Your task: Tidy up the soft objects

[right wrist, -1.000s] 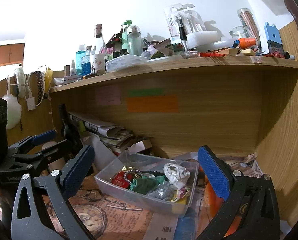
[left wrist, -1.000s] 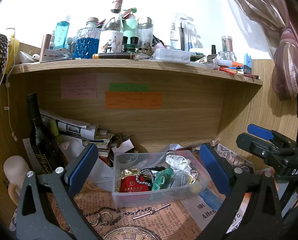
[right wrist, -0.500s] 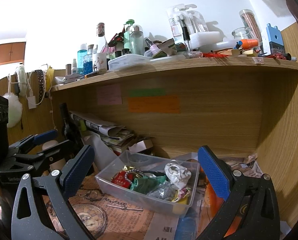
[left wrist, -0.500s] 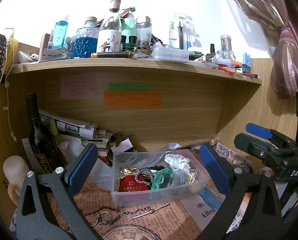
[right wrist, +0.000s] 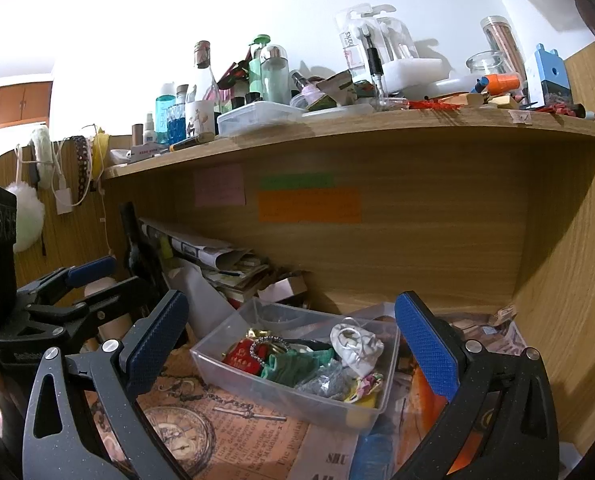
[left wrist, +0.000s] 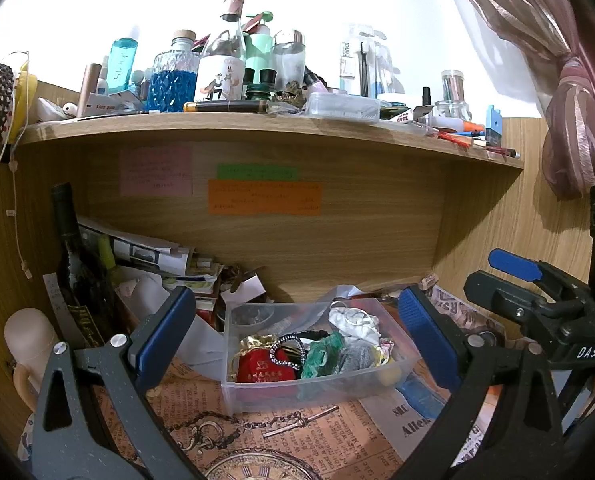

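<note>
A clear plastic box (left wrist: 233,390) (right wrist: 217,350) rests on the desk under the shelf. Inside lie a red pouch (left wrist: 263,368) (right wrist: 241,358), a green pouch (left wrist: 319,354) (right wrist: 293,366), a grey pouch (left wrist: 355,360) (right wrist: 325,380) and a white crumpled cloth (left wrist: 355,322) (right wrist: 355,346). My left gripper (left wrist: 297,336) is open, its blue pads either side of the box and nearer the camera, nothing between them. My right gripper (right wrist: 291,340) is open too, short of the box. Each gripper shows in the other's view: right gripper (left wrist: 537,304), left gripper (right wrist: 69,300).
A dark wine bottle (left wrist: 77,276) and stacked papers (left wrist: 149,252) crowd the back left. A chain with a key (left wrist: 257,426) lies on printed paper (right wrist: 217,432) before the box. Overhead, the wooden shelf (left wrist: 257,128) carries several bottles. A wooden side wall (right wrist: 569,280) closes the right.
Almost nothing: both views have shifted very slightly, and the box and its contents have stayed where they were. Both grippers remain open.
</note>
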Demonstrator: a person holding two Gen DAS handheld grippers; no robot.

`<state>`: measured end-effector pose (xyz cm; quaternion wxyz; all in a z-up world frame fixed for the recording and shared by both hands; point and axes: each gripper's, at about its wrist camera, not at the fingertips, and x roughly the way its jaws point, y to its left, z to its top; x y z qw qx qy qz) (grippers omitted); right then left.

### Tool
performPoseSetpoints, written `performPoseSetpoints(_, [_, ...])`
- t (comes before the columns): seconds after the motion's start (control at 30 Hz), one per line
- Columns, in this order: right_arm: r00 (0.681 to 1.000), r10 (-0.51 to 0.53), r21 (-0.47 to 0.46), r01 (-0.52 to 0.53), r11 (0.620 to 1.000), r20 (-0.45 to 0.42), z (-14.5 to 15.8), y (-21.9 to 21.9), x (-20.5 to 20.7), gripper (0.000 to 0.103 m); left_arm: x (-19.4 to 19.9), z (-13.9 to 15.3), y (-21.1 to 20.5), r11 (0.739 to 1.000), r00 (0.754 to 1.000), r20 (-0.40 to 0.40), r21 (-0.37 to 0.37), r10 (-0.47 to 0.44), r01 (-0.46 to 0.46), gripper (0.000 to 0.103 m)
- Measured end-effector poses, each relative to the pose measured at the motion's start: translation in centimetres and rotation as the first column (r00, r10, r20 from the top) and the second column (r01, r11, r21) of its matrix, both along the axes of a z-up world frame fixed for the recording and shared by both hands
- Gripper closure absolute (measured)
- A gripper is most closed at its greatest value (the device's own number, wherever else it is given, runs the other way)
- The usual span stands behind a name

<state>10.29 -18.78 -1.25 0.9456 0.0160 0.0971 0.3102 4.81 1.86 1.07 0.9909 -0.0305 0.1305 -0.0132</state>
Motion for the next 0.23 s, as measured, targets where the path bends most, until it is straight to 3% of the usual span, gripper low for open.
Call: performPoseSetpoints(0.23, [1.000,0.003,-0.005,-0.003,1.000,-0.008,-0.18,0.01,0.32,0.000,0.14,-0.13,0.08,1.000,1.000,-0.006,-0.003,-0.006,0.006,0.000])
